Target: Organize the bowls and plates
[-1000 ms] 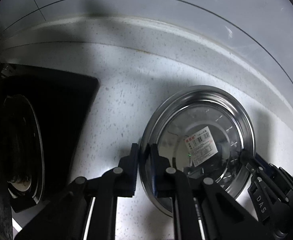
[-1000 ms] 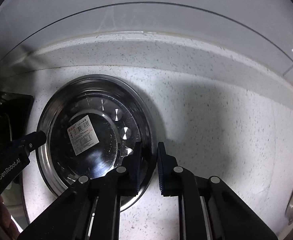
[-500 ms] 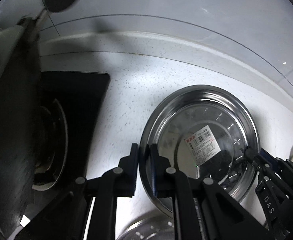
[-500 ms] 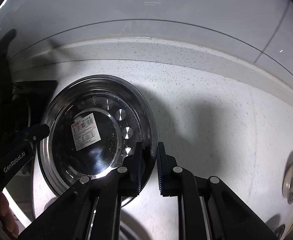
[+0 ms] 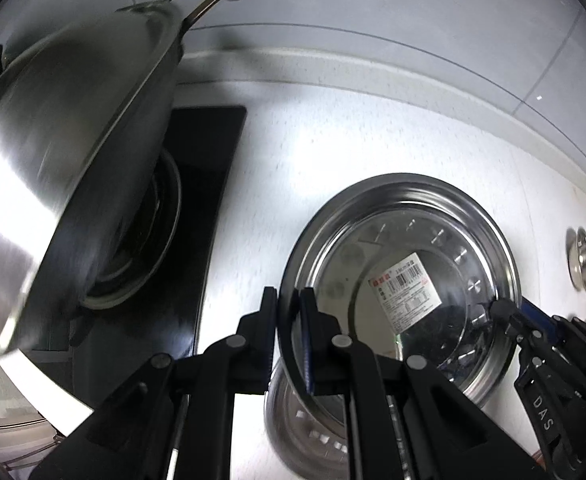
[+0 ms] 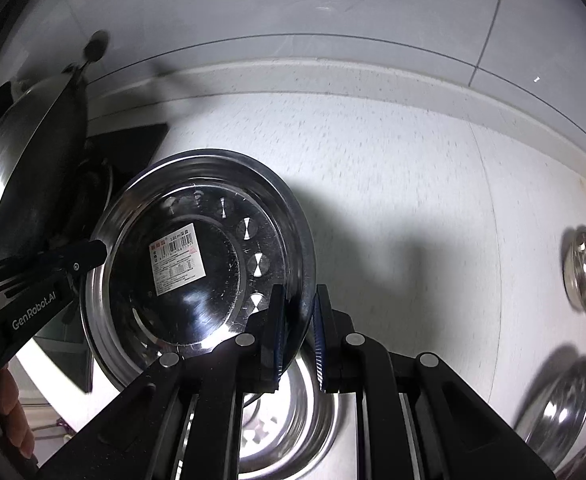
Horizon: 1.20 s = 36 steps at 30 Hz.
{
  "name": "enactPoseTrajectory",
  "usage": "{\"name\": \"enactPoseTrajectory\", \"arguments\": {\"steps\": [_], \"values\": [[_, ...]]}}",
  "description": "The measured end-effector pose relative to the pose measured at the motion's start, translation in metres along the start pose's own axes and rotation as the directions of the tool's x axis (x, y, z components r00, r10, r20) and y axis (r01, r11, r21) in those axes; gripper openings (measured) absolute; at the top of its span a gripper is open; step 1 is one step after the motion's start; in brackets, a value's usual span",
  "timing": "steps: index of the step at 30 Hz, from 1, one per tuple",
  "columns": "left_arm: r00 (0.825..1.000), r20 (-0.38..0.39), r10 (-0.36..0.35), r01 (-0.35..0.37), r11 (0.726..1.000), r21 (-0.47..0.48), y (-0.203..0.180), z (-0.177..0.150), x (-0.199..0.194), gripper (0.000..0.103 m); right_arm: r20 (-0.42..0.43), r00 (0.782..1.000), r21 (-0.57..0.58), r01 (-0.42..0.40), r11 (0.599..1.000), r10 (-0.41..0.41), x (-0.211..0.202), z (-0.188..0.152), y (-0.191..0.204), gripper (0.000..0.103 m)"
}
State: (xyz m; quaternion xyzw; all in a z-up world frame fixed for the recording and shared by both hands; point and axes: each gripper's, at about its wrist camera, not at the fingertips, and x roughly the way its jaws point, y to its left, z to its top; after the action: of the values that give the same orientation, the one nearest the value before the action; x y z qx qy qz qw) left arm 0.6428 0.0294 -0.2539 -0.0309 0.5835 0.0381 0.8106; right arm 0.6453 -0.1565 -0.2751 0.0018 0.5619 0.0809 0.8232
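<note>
A steel plate with a white barcode sticker hangs above the white counter, held on both sides. My left gripper is shut on its left rim, and it also shows at the left edge of the right wrist view. My right gripper is shut on the opposite rim and appears at the lower right of the left wrist view. Directly under the held plate lies another steel plate, partly hidden by the fingers.
A large steel wok with a black handle sits on a black hob at the left. Small steel bowls and a plate lie at the right. A tiled wall runs behind the counter.
Both grippers have lifted the plate off the counter and carried it toward me. The wok and hob have come into view at the left, and a second plate has appeared beneath.
</note>
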Motion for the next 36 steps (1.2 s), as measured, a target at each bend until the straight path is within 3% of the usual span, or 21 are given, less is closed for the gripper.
{"name": "enactPoseTrajectory", "arguments": {"steps": [8, 17, 23, 28, 36], "values": [[1.0, -0.006, -0.004, 0.004, 1.0, 0.024, 0.002, -0.054, -0.007, 0.01, -0.021, 1.0, 0.017, 0.0, 1.0, 0.001, 0.008, -0.038, 0.015, 0.012], [0.999, -0.037, -0.017, 0.019, 0.999, 0.041, -0.001, -0.087, 0.004, 0.01, -0.079, 0.997, 0.065, -0.003, 0.998, 0.009, 0.033, -0.067, 0.014, 0.012], [0.999, -0.053, -0.01, 0.013, 0.999, 0.053, -0.005, -0.096, 0.018, 0.01, -0.085, 0.996, 0.064, 0.007, 0.998, -0.001, 0.04, -0.073, 0.008, 0.011], [0.999, -0.018, 0.027, -0.025, 0.995, 0.097, -0.011, -0.1, 0.017, 0.011, -0.072, 0.997, 0.033, 0.015, 0.999, -0.013, 0.033, -0.079, 0.003, 0.011], [0.999, -0.028, 0.031, -0.028, 0.995, 0.1, -0.011, -0.103, 0.012, 0.012, -0.056, 0.996, -0.076, 0.068, 0.995, -0.072, 0.035, -0.083, 0.016, 0.016]]}}
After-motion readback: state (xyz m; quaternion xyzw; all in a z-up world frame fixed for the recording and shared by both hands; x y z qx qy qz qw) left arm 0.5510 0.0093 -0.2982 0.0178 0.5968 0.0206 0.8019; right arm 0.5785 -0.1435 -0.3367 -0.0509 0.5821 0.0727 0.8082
